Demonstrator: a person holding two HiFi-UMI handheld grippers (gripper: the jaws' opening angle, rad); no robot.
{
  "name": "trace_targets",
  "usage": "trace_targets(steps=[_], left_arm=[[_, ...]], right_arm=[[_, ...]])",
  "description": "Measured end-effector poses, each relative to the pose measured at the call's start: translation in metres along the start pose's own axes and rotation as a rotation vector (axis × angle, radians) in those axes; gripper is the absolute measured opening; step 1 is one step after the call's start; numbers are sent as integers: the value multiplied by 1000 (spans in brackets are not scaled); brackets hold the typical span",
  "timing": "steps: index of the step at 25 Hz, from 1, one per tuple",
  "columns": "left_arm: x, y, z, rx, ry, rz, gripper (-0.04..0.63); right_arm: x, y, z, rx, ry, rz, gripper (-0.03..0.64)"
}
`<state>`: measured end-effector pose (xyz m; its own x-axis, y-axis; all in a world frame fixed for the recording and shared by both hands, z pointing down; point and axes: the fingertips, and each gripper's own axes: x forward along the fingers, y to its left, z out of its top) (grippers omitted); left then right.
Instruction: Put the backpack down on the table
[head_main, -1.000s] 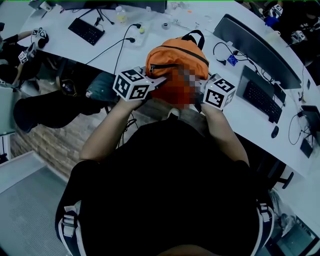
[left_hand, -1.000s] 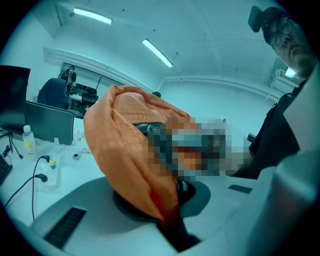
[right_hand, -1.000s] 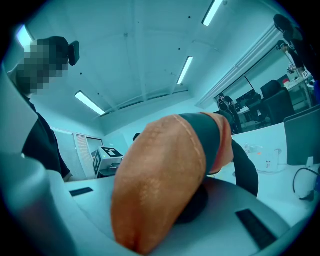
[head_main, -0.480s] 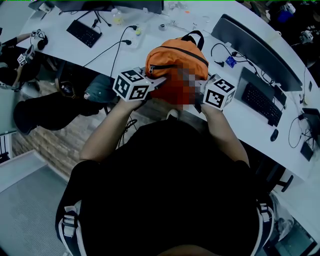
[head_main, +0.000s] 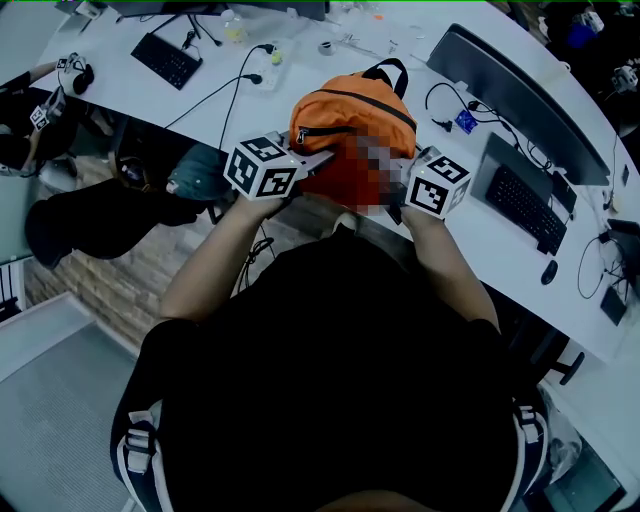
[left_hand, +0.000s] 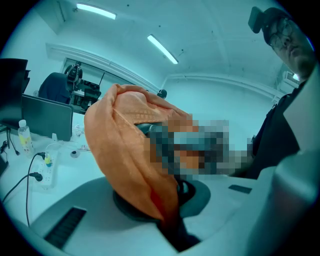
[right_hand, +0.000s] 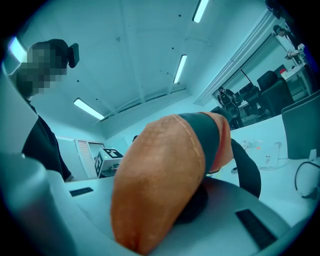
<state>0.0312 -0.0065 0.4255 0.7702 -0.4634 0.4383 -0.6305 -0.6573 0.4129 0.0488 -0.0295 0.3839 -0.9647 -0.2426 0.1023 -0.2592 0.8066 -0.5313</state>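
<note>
Right now we've got the orange fabric backpack (head_main: 345, 115) pinched from both sides, over the near edge of the white curved counter (head_main: 150, 95). Whether its base touches the top we can't tell, since the lower part is hidden. The left hand-held gripper (left_hand: 167, 222) is closed down narrow on a fold of orange cloth at the pack's left side; in its own view the fabric rises straight out from betw. the jaws. The right hand-held gripper (right_hand: 142, 235) is likewise clamped tight on orange fabric at the pack's right side, w/ a dark strap band running across the cloth just above the grip. In the head view the two marker cubes sit either side of the pack, approx. level w/ each other. The pack stands upright, its black top handle loop (head_main: 390, 72) pointing away from us. Beyond it on the counter: a black keyboard (head_main: 168, 60) far left w/ cables nearby, a dark monitor (head_main: 510, 95) at right, and a second black keyboard (head_main: 525, 200) in front of that monitor, all apart from the pack.
</note>
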Motion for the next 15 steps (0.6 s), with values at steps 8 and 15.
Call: trace_targets(steps=[8, 15], left_arm=[[19, 11, 20, -27, 6, 9, 52], [29, 16, 30, -27, -31, 15, 52]], right_arm=[[-2, -23, 17, 11, 24, 18, 40], [-4, -32, 24, -3, 33, 17, 40]])
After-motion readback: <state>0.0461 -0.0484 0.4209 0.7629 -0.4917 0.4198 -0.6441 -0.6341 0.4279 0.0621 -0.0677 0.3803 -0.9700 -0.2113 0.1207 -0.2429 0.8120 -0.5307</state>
